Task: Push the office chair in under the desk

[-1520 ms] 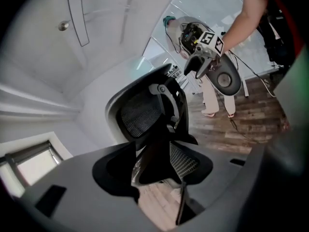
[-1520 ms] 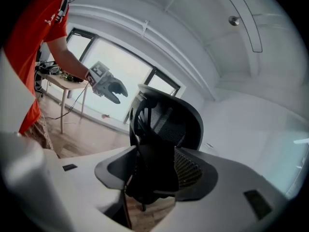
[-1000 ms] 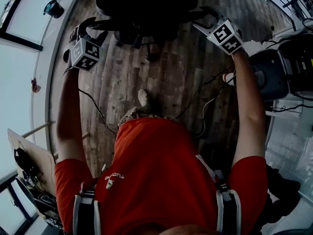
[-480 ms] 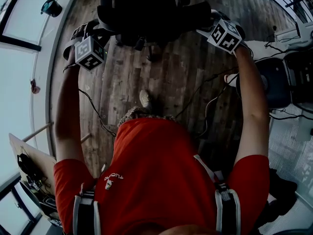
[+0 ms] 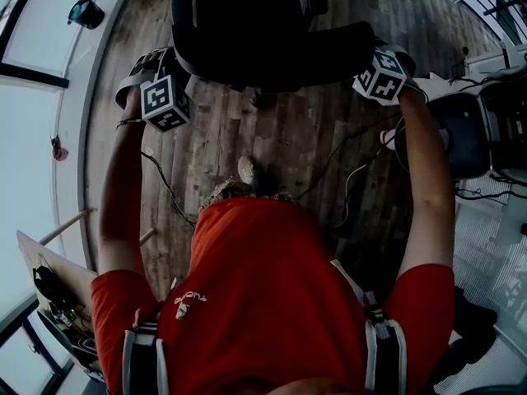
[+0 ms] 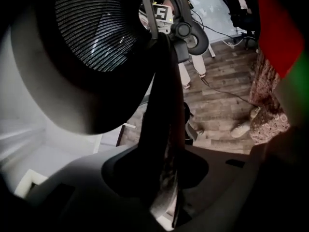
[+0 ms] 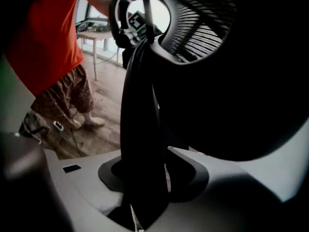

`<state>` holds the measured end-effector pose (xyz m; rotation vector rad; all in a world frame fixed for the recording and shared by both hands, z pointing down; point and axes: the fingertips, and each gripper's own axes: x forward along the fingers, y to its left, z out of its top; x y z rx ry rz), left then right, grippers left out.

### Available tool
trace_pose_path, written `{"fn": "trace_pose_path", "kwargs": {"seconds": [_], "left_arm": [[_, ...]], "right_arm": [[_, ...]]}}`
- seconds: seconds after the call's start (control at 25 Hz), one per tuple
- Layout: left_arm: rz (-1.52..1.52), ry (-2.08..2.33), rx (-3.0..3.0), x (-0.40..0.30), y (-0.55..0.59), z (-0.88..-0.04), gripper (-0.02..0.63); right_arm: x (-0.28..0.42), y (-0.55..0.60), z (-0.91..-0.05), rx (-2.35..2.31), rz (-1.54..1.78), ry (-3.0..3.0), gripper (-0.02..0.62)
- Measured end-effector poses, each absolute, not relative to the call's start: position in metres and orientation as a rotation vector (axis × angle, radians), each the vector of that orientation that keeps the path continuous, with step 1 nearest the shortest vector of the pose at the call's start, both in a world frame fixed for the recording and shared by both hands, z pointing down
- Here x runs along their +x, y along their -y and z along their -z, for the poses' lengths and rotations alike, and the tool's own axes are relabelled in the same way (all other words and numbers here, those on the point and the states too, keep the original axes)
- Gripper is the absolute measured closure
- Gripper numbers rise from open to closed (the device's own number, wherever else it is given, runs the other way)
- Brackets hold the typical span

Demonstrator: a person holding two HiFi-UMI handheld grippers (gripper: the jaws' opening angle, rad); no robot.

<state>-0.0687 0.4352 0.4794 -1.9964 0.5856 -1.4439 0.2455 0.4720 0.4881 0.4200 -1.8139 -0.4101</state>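
Left tool (image 5: 165, 62) and right tool (image 5: 372, 54), jaws just closed in, clench opposite back edges of black mesh office chair (image 5: 263, 31) on far wood floor (image 5: 288, 138); push evenly, else it swivels.

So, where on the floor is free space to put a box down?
Bare wood floor lies between the office chair and the person's shoe. The right side is crowded: cables and a second chair. A thin wire crosses the left.
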Motion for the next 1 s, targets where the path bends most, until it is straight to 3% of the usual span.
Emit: {"fn": "trace_pose_path", "kwargs": {"seconds": [0.2,1.0], "left_arm": [[1.435,-0.562,-1.989,-0.068,-0.432,-0.479,0.485],[1.421,-0.552,-1.992,-0.077,-0.32,-0.48,0.488]], "right_arm": [[0.245,-0.467,-0.491,0.375,0.514,1.777,0.457],[0.239,-0.355,-0.491,0.375,0.478,1.75,0.466]]}}
